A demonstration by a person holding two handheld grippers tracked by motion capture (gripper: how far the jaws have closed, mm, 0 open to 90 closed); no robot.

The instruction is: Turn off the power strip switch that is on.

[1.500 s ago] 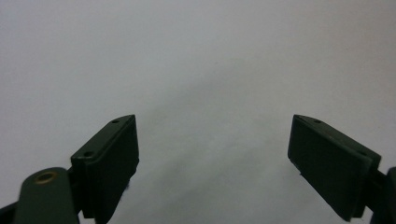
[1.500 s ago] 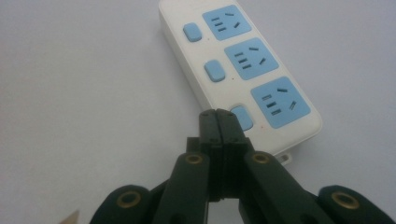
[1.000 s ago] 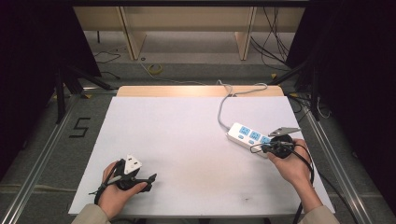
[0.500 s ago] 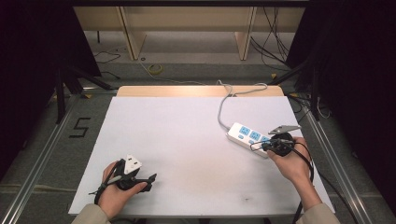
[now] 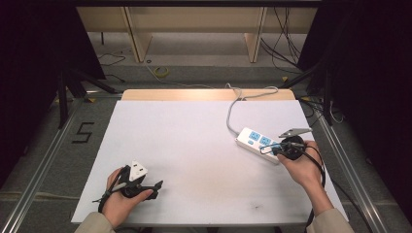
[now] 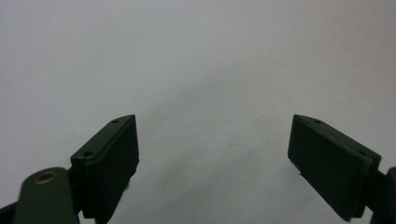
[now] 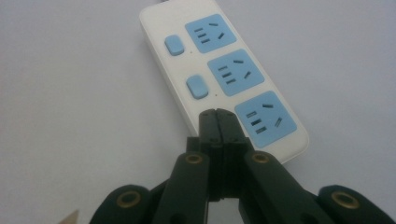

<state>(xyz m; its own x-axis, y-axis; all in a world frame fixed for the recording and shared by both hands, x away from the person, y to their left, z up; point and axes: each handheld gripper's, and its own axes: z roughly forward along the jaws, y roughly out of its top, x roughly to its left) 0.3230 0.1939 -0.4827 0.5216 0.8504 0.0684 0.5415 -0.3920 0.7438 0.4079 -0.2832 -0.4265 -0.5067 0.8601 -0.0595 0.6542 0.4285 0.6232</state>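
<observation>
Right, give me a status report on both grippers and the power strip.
Left gripper open over bare table. Right gripper shut, tips at a switch spot on the power strip; contact unclear. Nothing in the way.

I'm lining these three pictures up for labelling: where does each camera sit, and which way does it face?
High view: above the person's side, looking forward and down on the white table; forearms and hands show.
Left gripper view: rides the left gripper, facing bare tabletop; open jaws show.
Right gripper view: rides the right gripper, facing the power strip; shut jaws show.
Shared: the high and right gripper views both show the power strip.
</observation>
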